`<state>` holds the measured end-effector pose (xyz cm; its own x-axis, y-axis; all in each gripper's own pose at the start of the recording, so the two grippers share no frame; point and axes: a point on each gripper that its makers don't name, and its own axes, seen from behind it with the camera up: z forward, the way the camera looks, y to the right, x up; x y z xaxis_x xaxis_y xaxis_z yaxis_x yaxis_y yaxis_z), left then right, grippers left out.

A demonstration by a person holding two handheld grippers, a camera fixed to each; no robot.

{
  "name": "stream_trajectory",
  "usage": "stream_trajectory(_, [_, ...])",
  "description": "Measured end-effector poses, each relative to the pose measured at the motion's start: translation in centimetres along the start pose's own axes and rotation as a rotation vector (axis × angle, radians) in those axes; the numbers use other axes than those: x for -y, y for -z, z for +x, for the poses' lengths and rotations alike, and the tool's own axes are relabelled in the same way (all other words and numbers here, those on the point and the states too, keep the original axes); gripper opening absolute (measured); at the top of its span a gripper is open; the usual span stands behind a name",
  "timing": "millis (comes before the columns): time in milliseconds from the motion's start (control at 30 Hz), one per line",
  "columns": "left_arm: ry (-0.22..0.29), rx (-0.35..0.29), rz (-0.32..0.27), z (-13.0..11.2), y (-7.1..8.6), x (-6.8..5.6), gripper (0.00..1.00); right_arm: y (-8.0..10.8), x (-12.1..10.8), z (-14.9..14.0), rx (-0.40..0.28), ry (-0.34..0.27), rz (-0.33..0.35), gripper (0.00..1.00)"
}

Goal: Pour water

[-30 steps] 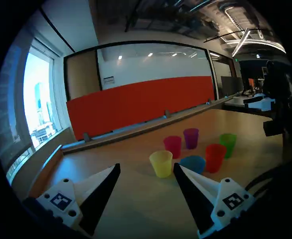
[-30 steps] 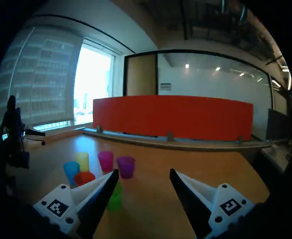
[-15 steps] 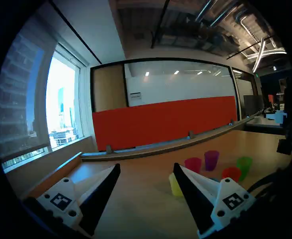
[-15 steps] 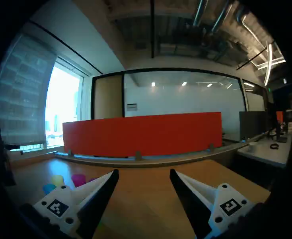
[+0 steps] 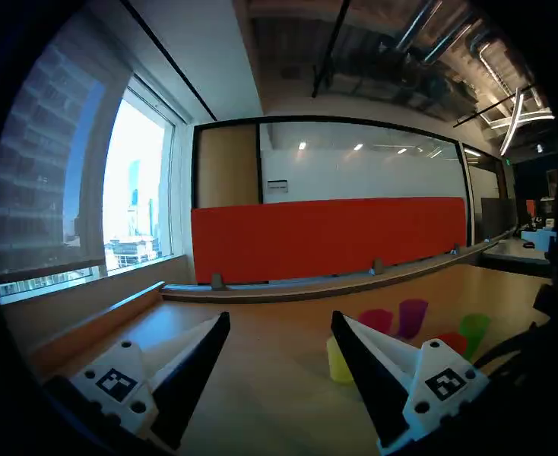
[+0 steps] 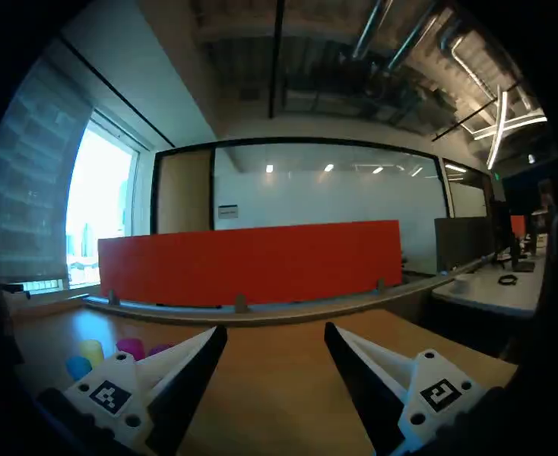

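My left gripper (image 5: 280, 321) is open, low over the wooden table (image 5: 279, 387), with nothing between its fingers. Behind its right finger stand small plastic cups: a yellow cup (image 5: 337, 360), a pink cup (image 5: 375, 320), a purple cup (image 5: 412, 317), a red cup (image 5: 454, 343) and a green cup (image 5: 473, 331). My right gripper (image 6: 275, 333) is open and holds nothing, aimed over the table (image 6: 279, 380). At the far left of its view sit a blue cup (image 6: 78, 367), a yellow cup (image 6: 92, 352) and a pink cup (image 6: 131, 348), partly hidden by the left finger.
An orange divider panel (image 5: 328, 237) runs along the table's far edge. A bright window (image 5: 131, 205) is at the left. Another desk (image 6: 492, 289) with items stands at the right in the right gripper view.
Both views have tilted up and away: the cups slid down and are now partly hidden behind the fingers. The right gripper view swung right, pushing the cups to its far left. Both grippers stayed open.
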<state>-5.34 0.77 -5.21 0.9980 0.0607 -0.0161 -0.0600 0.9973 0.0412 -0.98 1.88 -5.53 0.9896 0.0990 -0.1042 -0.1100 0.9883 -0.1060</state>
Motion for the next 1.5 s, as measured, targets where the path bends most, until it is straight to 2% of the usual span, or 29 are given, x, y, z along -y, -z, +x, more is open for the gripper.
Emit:
stream_trajectory(167, [-0.009,-0.010,0.029,-0.7,-0.2,-0.3,0.99,-0.4,-0.3,-0.6,0.005,-0.013,-0.017,0.99])
stream_trajectory(467, [0.042,-0.024,0.056,-2.8,-0.8,-0.3,0.99,-0.9,-0.2,-1.5,0.029,-0.023,-0.016,0.99])
stream_trajectory(567, [0.038,-0.022,0.059,-3.5,-0.9,-0.4,0.99,-0.9,-0.3,-1.8,0.041,-0.013,-0.026,0.99])
stream_trajectory(767, [0.030,-0.029,0.049,-4.4,-1.4,-0.6,0.99,-0.9,0.1,-2.1,0.055,0.016,-0.026,0.99])
stream_trajectory(967, [0.041,-0.044,0.044,-4.6,-1.9,-0.3,0.99,-1.0,0.4,-2.4,0.059,0.026,-0.024,0.99])
stream_trajectory(1267, [0.051,-0.041,0.038,-5.6,-2.4,0.1,0.99,-1.2,0.4,-1.9,0.058,0.009,-0.029,0.99])
stream_trajectory(1500, [0.054,-0.035,0.031,-6.0,-2.5,0.0,0.99,-1.3,0.4,-2.0,0.059,0.001,-0.027,0.99])
